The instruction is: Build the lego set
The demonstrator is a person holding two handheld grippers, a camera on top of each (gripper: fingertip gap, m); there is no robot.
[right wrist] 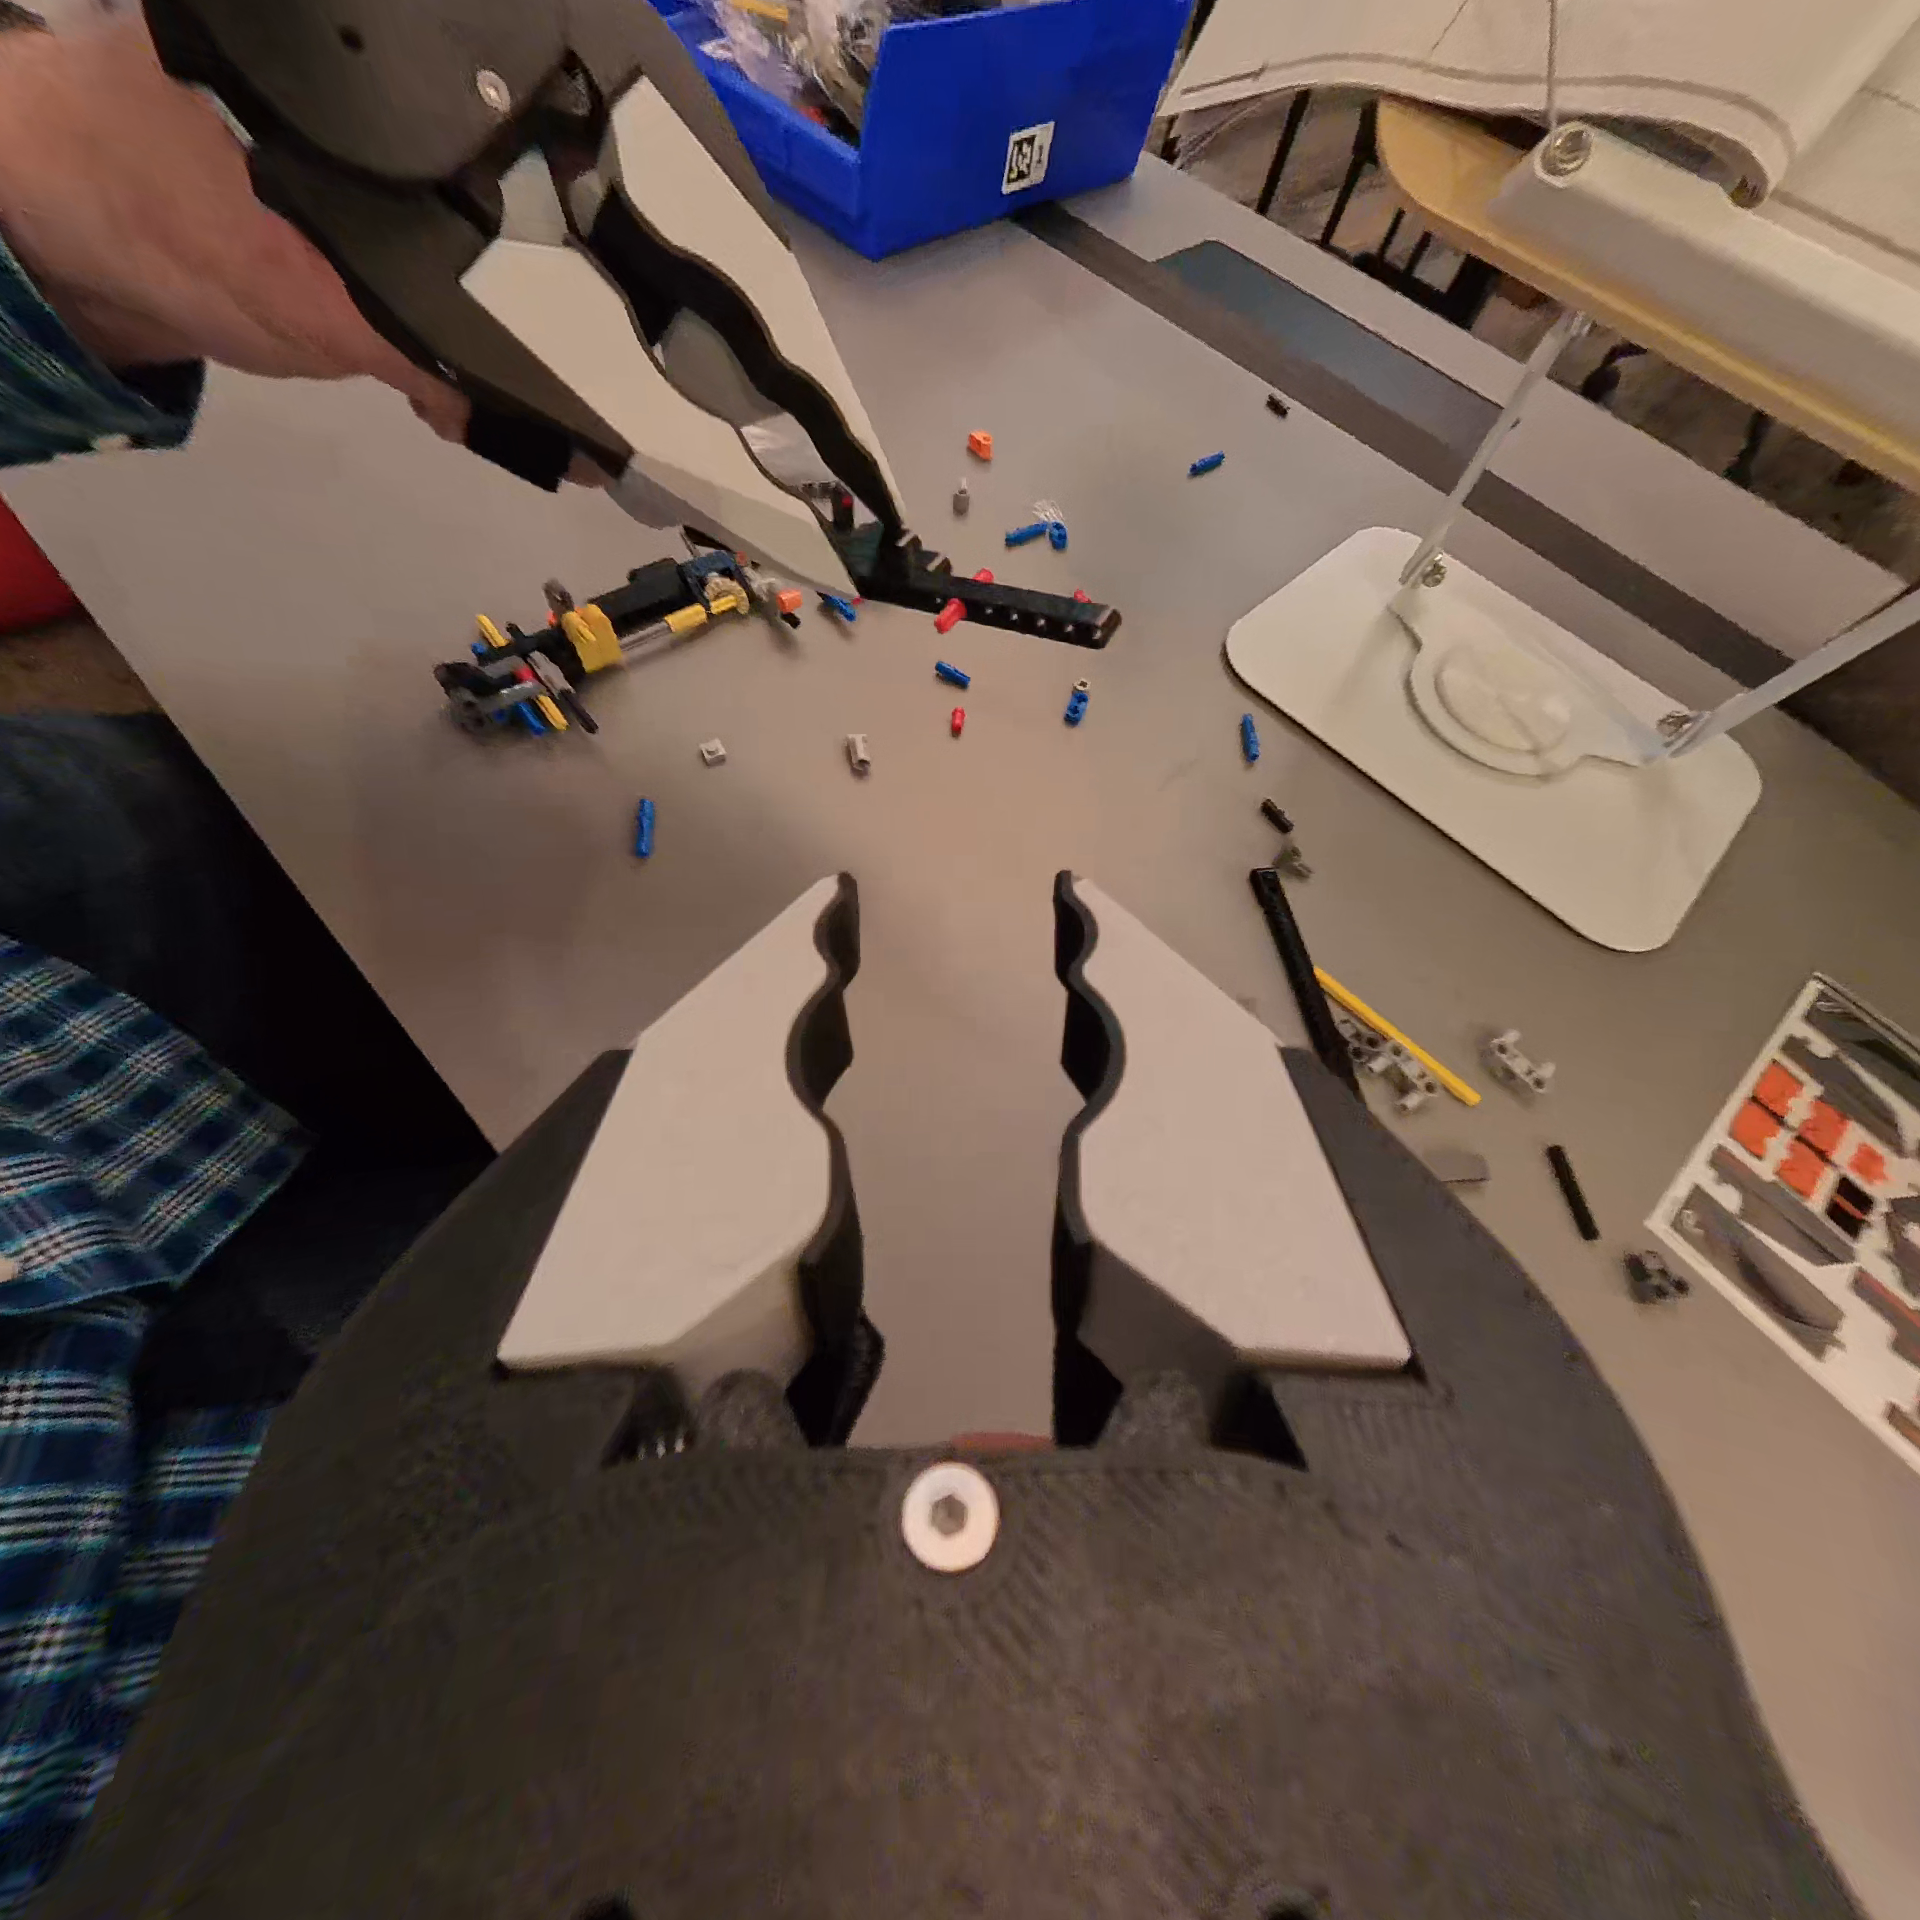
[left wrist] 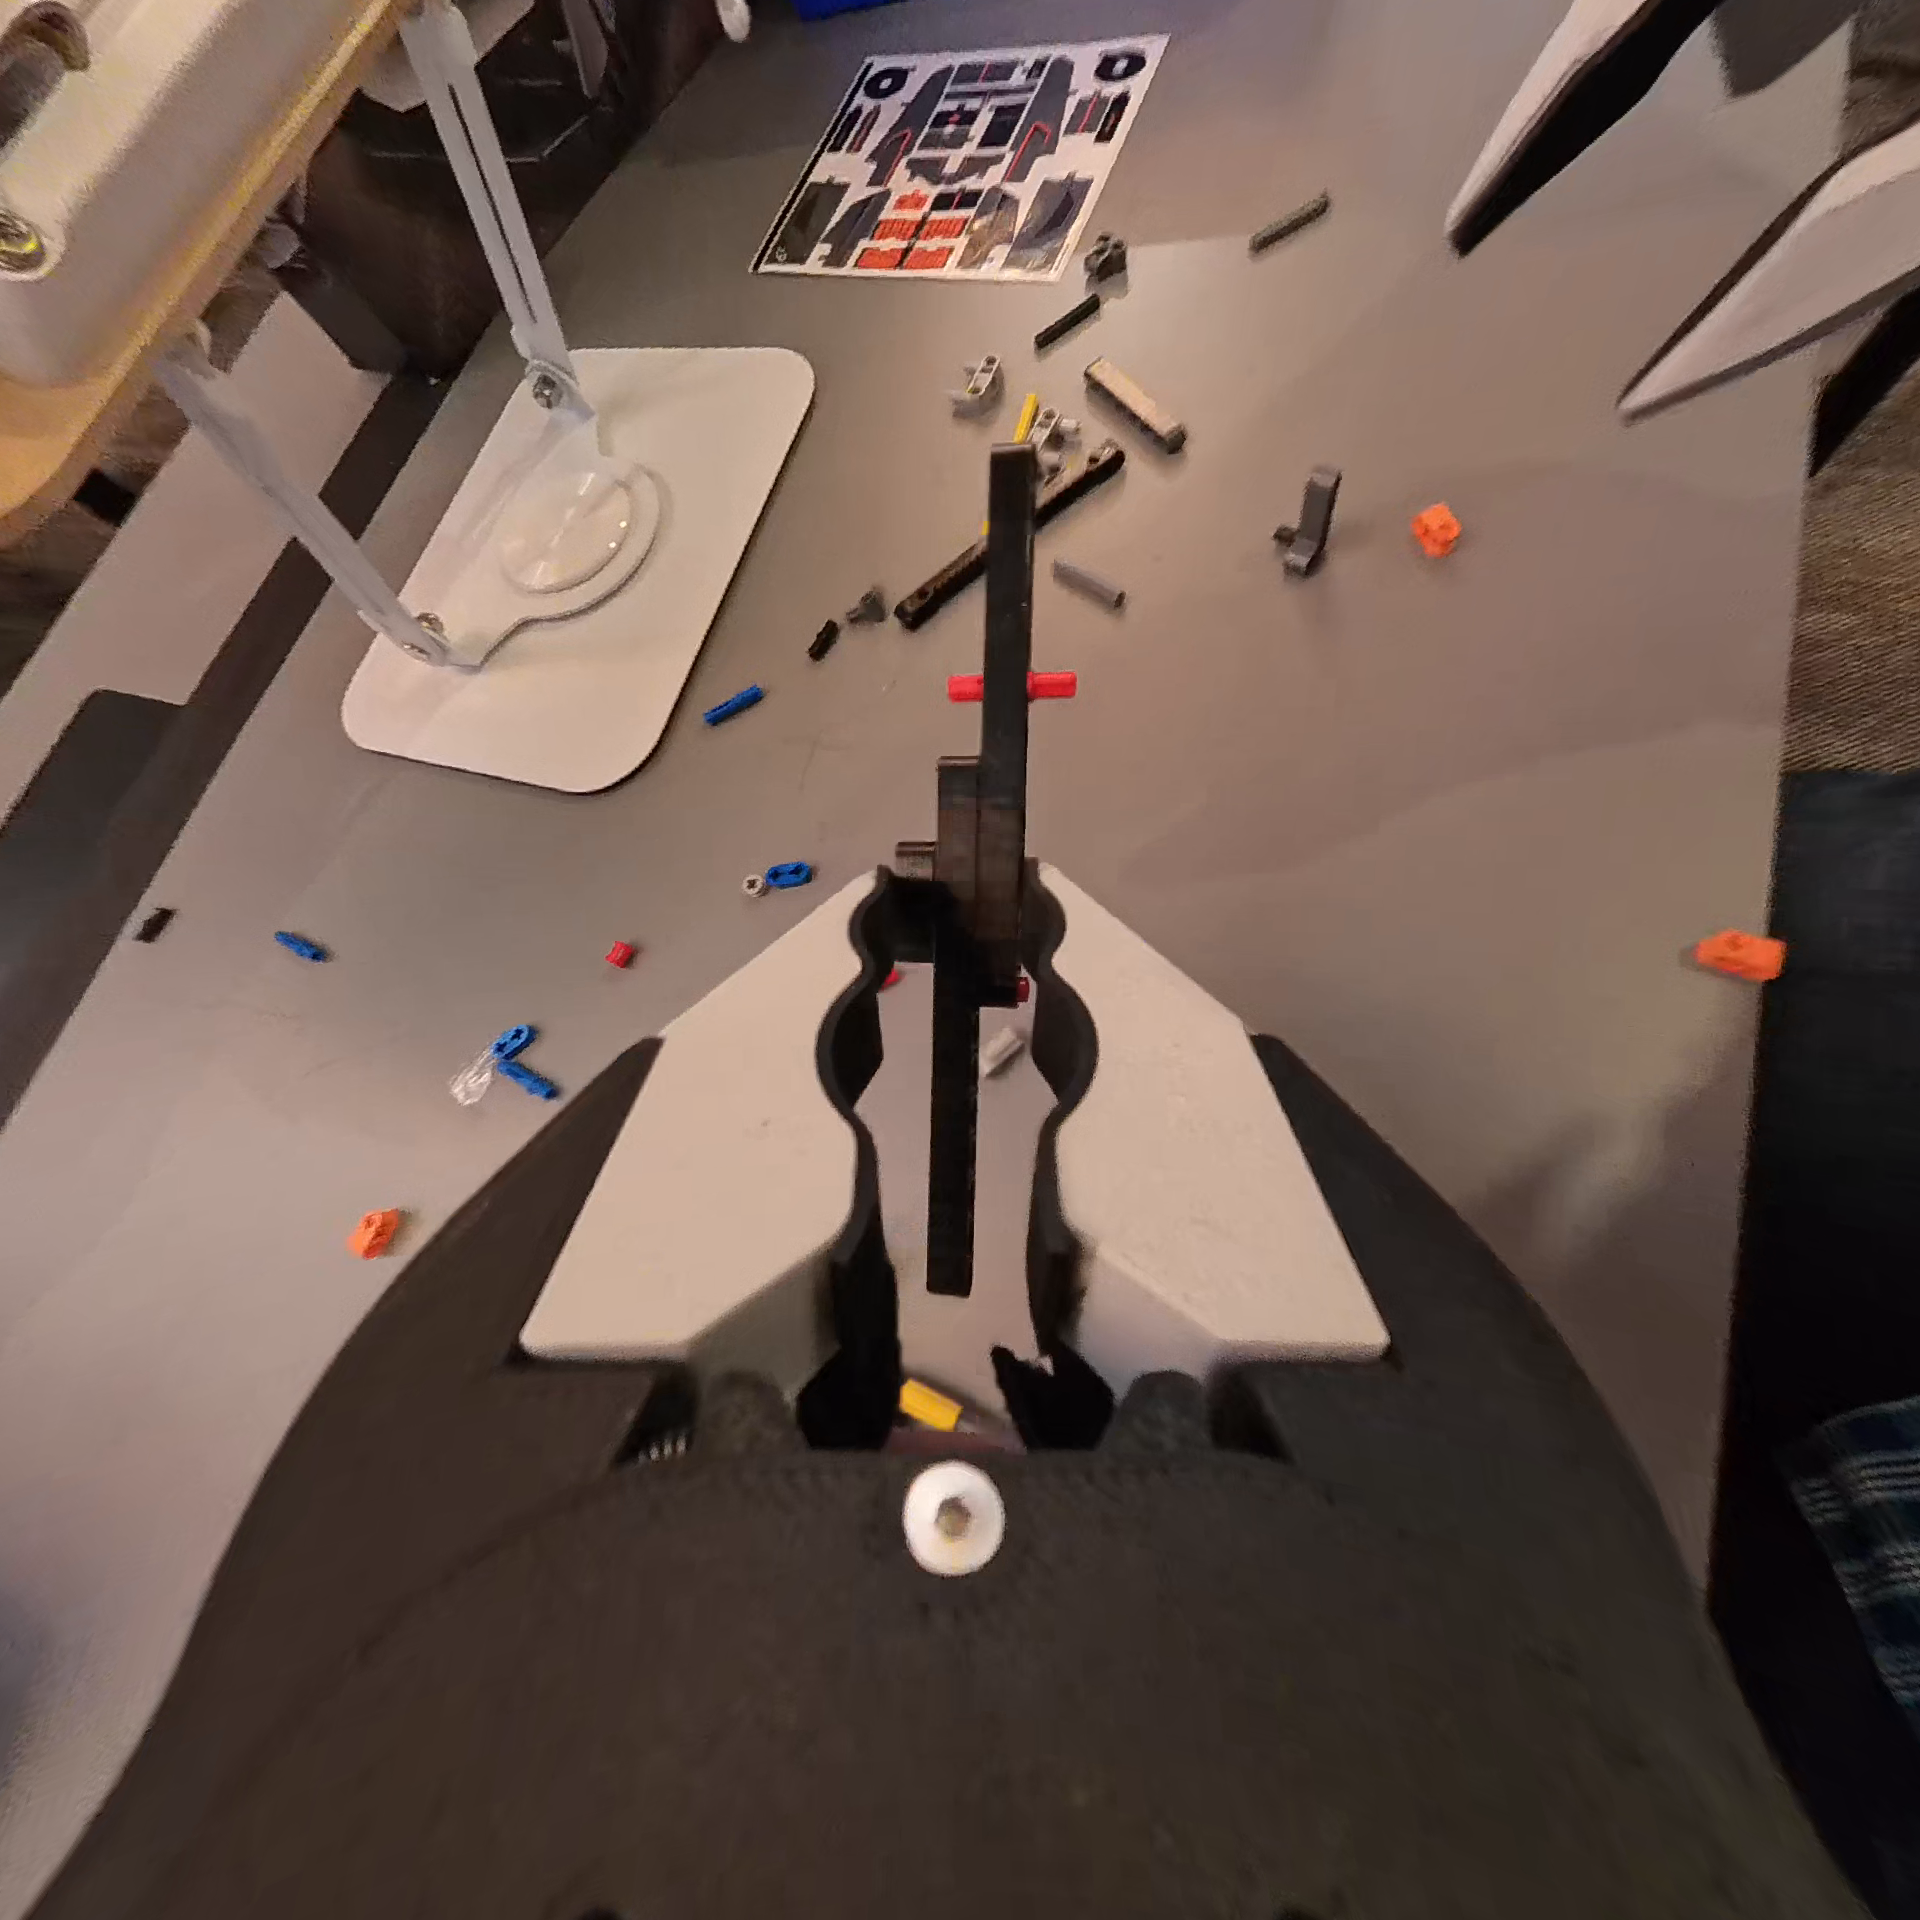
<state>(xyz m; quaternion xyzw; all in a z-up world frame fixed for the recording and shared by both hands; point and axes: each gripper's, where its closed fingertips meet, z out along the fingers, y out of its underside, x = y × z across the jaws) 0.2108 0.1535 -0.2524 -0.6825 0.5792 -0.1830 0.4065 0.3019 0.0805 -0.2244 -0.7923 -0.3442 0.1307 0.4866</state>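
My left gripper (left wrist: 961, 894) is shut on a long black lego beam (left wrist: 1008, 623) that sticks out forward above the grey table, with a red pin (left wrist: 1051, 685) through it. In the right wrist view the left gripper (right wrist: 862, 561) holds the same black beam (right wrist: 1029, 615) just over the table. My right gripper (right wrist: 954, 894) is open and empty above bare table. A partly built black, yellow and blue lego assembly (right wrist: 592, 644) lies behind the left gripper. The right gripper's white fingers (left wrist: 1714, 197) show at the top right of the left wrist view.
Loose blue, red, orange, grey and black pieces (right wrist: 951, 673) are scattered over the table. A sticker sheet (left wrist: 966, 156) lies at the far side. A white stand base (left wrist: 582, 566) is on the left. A blue bin (right wrist: 935, 114) stands at the table's back. A person's sleeve (right wrist: 114, 1132) is near. One gripper's finger ends stand about 12 cm off the other's.
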